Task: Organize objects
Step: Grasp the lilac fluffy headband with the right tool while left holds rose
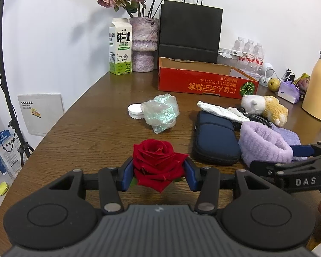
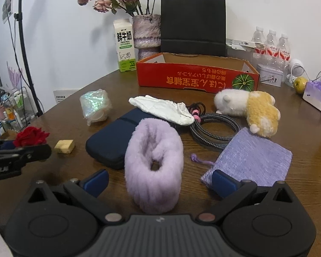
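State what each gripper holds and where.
Left gripper clamps the red fabric rose by its bloom's sides. Right gripper is open around the fluffy lilac headband, not gripping.

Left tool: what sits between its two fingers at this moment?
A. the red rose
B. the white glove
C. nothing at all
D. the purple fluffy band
A. In the left wrist view the left tool has its blue pads pressed against both sides of the red rose, while the purple fluffy band sits between the fingers of the open right tool.
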Motion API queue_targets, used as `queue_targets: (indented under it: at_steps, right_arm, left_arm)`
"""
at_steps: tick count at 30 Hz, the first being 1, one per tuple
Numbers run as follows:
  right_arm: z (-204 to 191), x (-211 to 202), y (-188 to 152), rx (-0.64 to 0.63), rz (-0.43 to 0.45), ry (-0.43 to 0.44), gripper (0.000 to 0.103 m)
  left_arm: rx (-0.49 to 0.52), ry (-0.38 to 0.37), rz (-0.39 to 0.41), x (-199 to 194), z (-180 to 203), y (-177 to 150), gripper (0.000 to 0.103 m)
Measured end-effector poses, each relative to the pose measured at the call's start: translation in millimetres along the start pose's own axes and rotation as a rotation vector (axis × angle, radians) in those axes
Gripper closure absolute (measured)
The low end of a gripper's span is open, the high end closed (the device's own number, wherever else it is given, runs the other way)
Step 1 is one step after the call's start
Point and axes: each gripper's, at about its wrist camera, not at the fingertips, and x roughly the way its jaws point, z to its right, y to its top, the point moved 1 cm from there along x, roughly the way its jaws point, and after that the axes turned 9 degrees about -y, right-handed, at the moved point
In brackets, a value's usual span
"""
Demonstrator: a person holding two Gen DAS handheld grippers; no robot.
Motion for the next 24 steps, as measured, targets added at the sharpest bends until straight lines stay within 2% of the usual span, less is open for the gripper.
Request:
queue_targets:
  at_steps: [6,8,10,11,13,15,19,24]
  right_arm:
    - [0,11,7,-0.019,0.003,-0.006,0.012]
    - [-2,15,8,-0.032,0.001,-0.004,0.021]
    - [-3,19,9,-0.037,-0.011,0.007,0.038]
    - [-3,21,9,-0.034,-0.020,0.014,0.041]
    - [-2,24,9,-0.029,-0.024,0.030,0.056]
    - [-2,23,9,-0.030,-0.012,0.025,0.058]
    - [-2,21,8,-0.032,0.005,0.022,0.069]
    - [1,16,6,-0.031,0.023,0.028,0.073]
  left_arm:
    - [0.004,-0.015,-0.004,4,1,1,0.054]
    - [0.007,-0.020,-0.004,5,2,2,0.054]
    - [0.008,-0.022,-0.005,6,4,2,0.054]
    - [0.008,-0.022,-0.006,7,4,2,0.054]
    - [0.009,-0.020,-0.007,7,5,2,0.054]
    - [0.009,-0.018,-0.008,7,6,2,0.054]
    - [0.009,-0.018,-0.010,8,8,2,0.054]
    - [0.014,-0.017,-0.010,8,13,4,0.054]
